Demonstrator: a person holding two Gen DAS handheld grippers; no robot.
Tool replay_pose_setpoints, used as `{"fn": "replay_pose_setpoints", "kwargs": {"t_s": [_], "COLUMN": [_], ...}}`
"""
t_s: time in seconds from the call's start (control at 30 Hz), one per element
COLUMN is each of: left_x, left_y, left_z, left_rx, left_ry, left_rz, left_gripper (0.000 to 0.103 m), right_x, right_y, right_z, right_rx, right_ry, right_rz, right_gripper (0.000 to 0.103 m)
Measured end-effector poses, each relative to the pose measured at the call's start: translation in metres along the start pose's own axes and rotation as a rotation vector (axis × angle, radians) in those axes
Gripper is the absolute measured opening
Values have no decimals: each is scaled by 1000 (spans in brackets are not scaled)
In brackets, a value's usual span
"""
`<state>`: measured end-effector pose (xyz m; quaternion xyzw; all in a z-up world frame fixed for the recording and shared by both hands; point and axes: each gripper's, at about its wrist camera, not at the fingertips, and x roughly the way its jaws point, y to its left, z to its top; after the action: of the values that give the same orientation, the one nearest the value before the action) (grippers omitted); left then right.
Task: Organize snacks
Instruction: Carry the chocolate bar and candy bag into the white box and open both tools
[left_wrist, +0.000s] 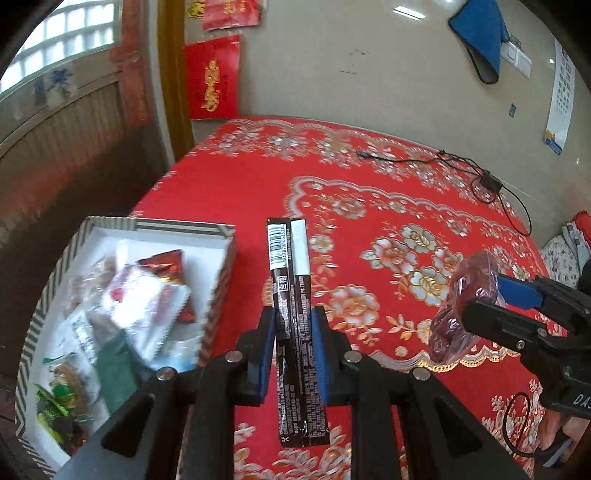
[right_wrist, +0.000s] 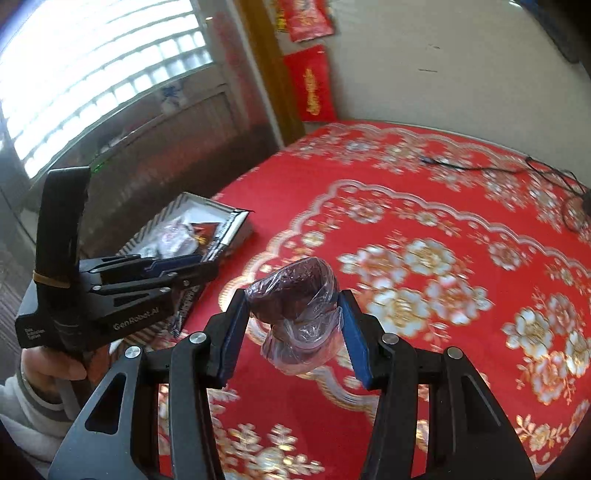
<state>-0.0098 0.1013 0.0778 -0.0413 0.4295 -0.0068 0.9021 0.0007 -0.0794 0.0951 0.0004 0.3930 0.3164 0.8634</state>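
Note:
My left gripper is shut on a long dark brown snack bar with a white barcode end, held lengthwise above the red floral tablecloth. Just to its left stands a striped box holding several wrapped snacks. My right gripper is shut on a dark red snack in clear plastic wrap, held above the cloth. In the left wrist view that wrapped snack and the right gripper show at the right. The right wrist view shows the left gripper in a hand in front of the box.
A black cable with a small adapter lies on the far right of the cloth. Red paper decorations hang on the wall behind. A window and a dark wooden wall edge the table on the left.

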Motion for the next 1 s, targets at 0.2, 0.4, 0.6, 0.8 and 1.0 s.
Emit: {"fn": "replay_pose_setpoints", "kwargs": {"t_s": [0.2,0.4,0.6,0.8,1.0], "left_x": [-19,-32,-41,-44,-42], "left_y": [31,70,102,133,150], "left_z": [-7,-15,-25,-37,-47], "left_rx": [-30,-85,-133,-189,-216], "left_ry": [-28,-40,-48,-38,-20], "left_rz": [31,73,106,128,132], "left_gripper": [21,21,21,21,21], "right_x": [11,28,47,68,95], "right_y": [35,70,105,133,149], "right_z": [10,20,26,31,34], "right_rx": [-55,-103,-157,-190,-210], "right_ry": [8,19,44,72,122], "right_rz": [45,99,140,181,191], "right_gripper": [49,49,49,49,49]}}
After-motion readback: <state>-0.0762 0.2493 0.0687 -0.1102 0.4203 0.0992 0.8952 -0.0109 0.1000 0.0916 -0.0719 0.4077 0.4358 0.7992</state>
